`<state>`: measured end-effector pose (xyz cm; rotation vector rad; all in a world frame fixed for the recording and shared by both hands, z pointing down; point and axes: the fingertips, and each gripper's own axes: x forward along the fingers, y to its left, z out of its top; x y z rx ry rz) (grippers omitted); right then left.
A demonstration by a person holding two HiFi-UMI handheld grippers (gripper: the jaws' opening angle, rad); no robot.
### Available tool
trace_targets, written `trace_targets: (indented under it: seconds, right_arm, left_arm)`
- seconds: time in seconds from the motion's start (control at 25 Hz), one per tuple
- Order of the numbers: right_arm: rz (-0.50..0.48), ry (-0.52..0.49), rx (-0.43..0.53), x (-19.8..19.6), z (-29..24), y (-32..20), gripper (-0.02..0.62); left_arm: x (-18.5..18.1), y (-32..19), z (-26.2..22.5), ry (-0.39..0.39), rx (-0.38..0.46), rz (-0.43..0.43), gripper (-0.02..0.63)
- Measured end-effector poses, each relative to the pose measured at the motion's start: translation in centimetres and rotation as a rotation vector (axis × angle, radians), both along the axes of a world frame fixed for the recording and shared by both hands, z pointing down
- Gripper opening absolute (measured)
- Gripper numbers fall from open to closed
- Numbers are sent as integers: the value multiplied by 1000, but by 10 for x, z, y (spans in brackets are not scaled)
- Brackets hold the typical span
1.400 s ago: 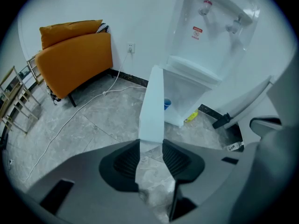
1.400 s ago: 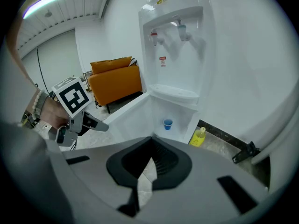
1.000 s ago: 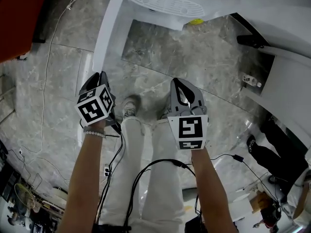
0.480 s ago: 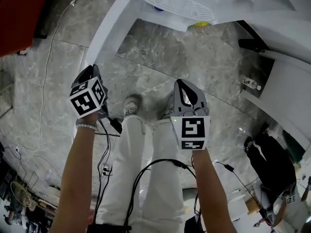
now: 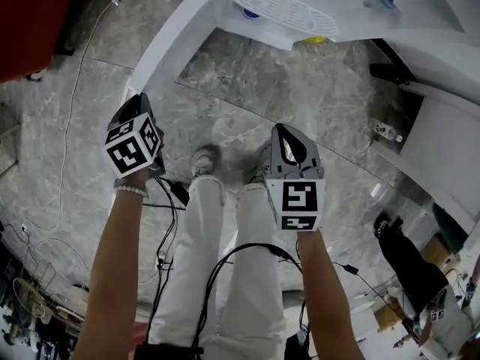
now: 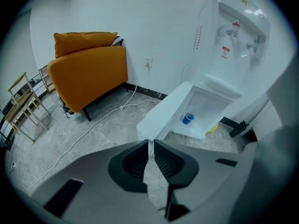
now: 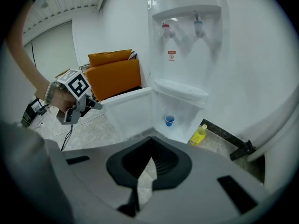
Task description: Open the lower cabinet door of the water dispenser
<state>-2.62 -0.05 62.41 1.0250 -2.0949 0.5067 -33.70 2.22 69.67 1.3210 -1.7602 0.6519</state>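
Observation:
The white water dispenser (image 7: 187, 41) stands against the wall, and its lower cabinet door (image 5: 169, 43) (image 6: 163, 115) (image 7: 126, 108) is swung wide open to the left. Inside the cabinet sits a blue cup (image 5: 251, 13) (image 6: 188, 118) (image 7: 169, 121). My left gripper (image 5: 141, 100) (image 6: 150, 141) hangs just short of the door's free edge. Its jaws have just been closing to a thin slit with nothing between them. My right gripper (image 5: 285, 130) (image 7: 152, 157) is shut and empty, held back over the floor in front of the cabinet.
A yellow bottle (image 5: 315, 40) (image 7: 198, 135) stands on the floor by the dispenser's right side, with a black object (image 5: 390, 70) beyond it. An orange sofa (image 6: 88, 66) and a wooden rack (image 6: 23, 106) are at the left. A white cable (image 6: 93, 125) trails over the floor. My legs (image 5: 217, 261) are below.
My left gripper has drifted left and a little up in the head view, off the door's edge. The right gripper has kept still.

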Motion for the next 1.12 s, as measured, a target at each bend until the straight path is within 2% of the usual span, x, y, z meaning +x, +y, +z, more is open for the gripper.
trace_targets:
  seconds: [0.2, 0.28, 0.56, 1.12]
  right_arm:
    - [10, 0, -1, 0, -4, -4, 3]
    - [10, 0, 3, 1, -9, -7, 3]
    - [10, -27, 28, -2, -44, -15, 3]
    - [12, -112, 75, -6, -158, -14, 3]
  left_arm:
    - [11, 15, -10, 39, 23, -23, 34]
    - [19, 20, -18, 45, 42, 7, 14]
    - [59, 13, -69, 80, 144, 145, 14]
    - [107, -18, -223, 82, 325, 261, 14]
